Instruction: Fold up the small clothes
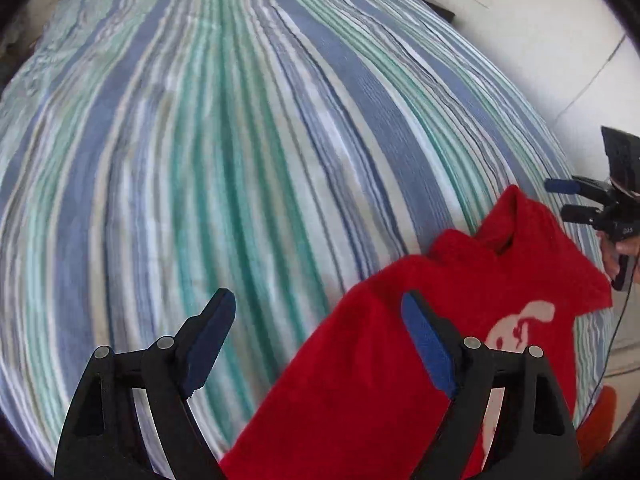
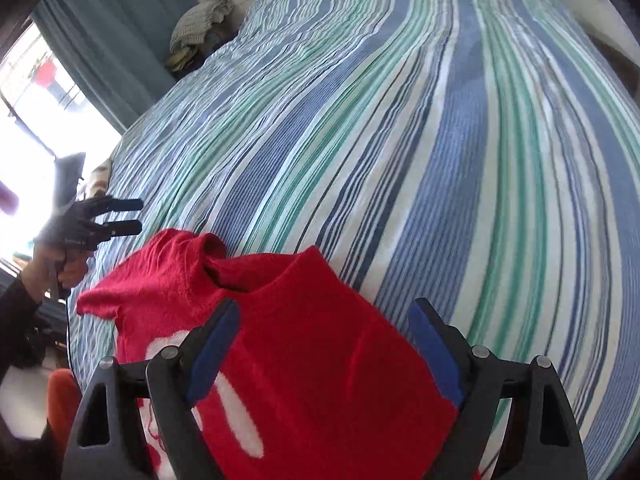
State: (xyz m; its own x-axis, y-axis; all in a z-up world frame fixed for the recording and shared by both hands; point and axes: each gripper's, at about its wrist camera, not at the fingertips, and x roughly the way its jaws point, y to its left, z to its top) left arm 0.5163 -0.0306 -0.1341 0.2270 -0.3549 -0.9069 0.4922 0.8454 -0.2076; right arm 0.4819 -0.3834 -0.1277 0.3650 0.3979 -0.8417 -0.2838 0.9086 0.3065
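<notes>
At the bed's near edge, the red sweater lies on the striped sheet, at 5 o'clock in the left view and 6 o'clock in the right. Left tongs and right tongs both gape wide, gripping nothing. Sweater's white motif and hem are cut off by frame and fingers; pattern unreadable.

Bright daylight floods in; the window blows out white. The stripes on the bed smear with motion blur, and fisheye bending curves the dark-vignetted edges.
</notes>
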